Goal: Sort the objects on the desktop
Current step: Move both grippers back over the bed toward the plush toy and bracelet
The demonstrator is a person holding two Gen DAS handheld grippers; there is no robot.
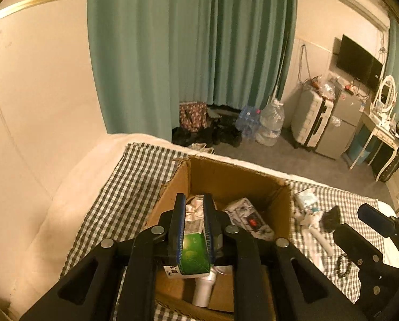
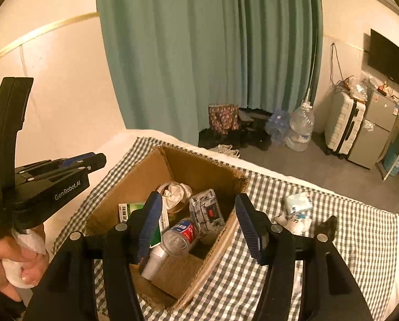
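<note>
An open cardboard box (image 1: 226,176) (image 2: 135,184) stands on a checked cloth (image 2: 333,240). In it lie a green carton (image 1: 194,254) (image 2: 131,210), a clear bottle with a red and blue label (image 2: 180,234), a white cylinder (image 1: 203,289), a silver packet (image 2: 207,211) and a cup stuffed with tissue (image 2: 174,192). My left gripper (image 1: 194,200) (image 2: 96,160) hovers over the box's left side, its jaws a narrow gap apart and empty. My right gripper (image 2: 199,198) hangs above the box, open wide and holding nothing.
On the cloth right of the box lie a tissue pack (image 2: 297,203), small white items (image 2: 293,223), a black object (image 2: 329,224) and a dark bracelet (image 1: 342,266). A hand (image 2: 20,256) grips the left tool. A wall is on the left; floor clutter lies beyond the bed.
</note>
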